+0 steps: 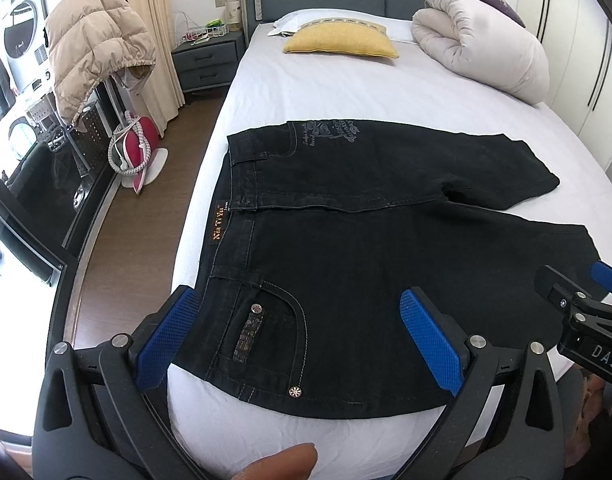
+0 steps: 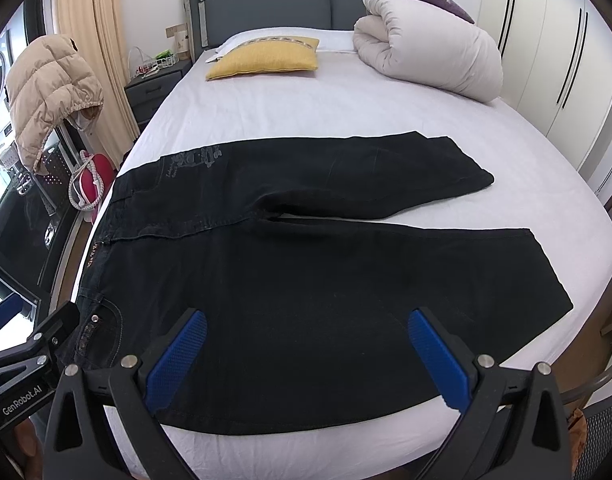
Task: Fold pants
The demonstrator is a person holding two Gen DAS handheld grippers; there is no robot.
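Black denim pants (image 1: pixel 366 248) lie flat on the white bed (image 1: pixel 306 88), waistband to the left, the two legs spread apart toward the right. They also show in the right wrist view (image 2: pixel 306 272). My left gripper (image 1: pixel 297 312) is open with blue pads, hovering over the near hip pocket by the waistband. My right gripper (image 2: pixel 306 328) is open above the near leg's thigh, close to the bed's front edge. The right gripper's body shows at the right edge of the left wrist view (image 1: pixel 582 308), and the left gripper's body at the left edge of the right wrist view (image 2: pixel 37 352).
A yellow pillow (image 1: pixel 342 42) and a rolled white duvet (image 1: pixel 486 36) lie at the head of the bed. A nightstand (image 1: pixel 207 60) stands left of it. A beige puffer jacket (image 1: pixel 93 44) hangs over a rack beside the bed, above wooden floor (image 1: pixel 145 216). White wardrobes (image 2: pixel 566 60) stand on the right.
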